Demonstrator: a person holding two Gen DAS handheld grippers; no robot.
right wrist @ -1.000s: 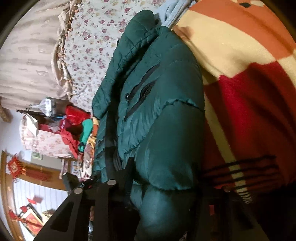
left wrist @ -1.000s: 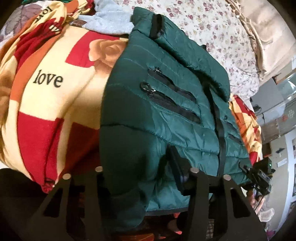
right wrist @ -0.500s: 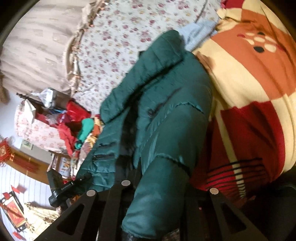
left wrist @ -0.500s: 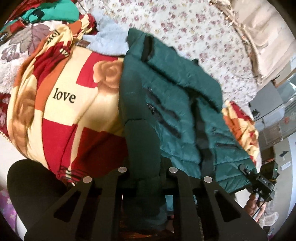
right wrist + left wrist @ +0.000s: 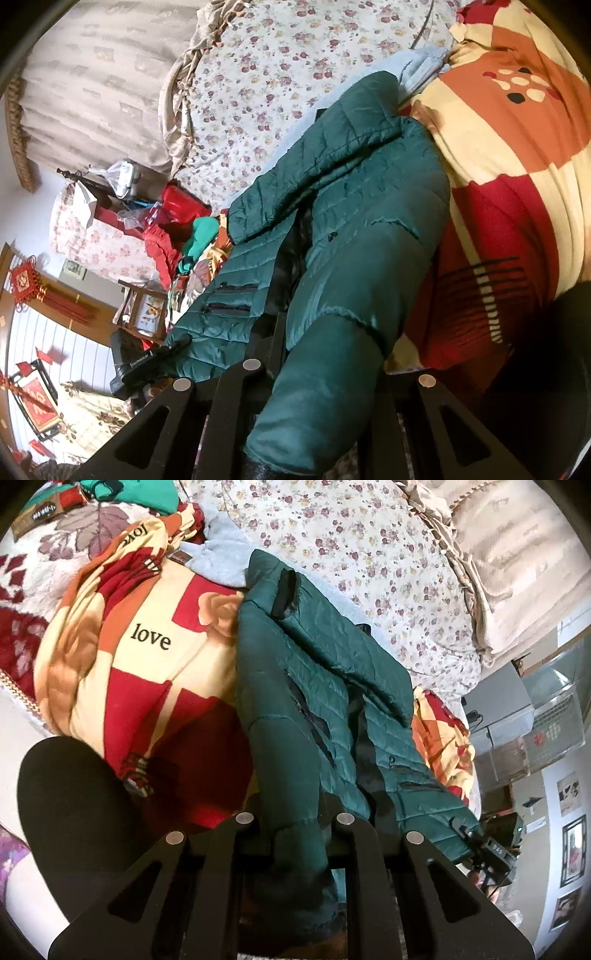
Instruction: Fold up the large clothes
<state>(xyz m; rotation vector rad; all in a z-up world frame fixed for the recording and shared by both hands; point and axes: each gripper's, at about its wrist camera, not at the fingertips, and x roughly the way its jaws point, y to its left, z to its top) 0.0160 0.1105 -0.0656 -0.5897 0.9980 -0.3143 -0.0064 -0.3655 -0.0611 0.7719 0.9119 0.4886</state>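
Both the left gripper and right gripper are pinching a sleeve of the green puffer jacket; it's looking puffy, light, slippery, so cuffs are making sense.

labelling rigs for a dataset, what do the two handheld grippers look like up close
Both the left gripper and the right gripper are matte black with two flat, angular fingers, each with triangular cut-outs and round silver studs near the tips. No cables or printed markings show in their own views. Seen from the right wrist, the left one is a black boxy unit.
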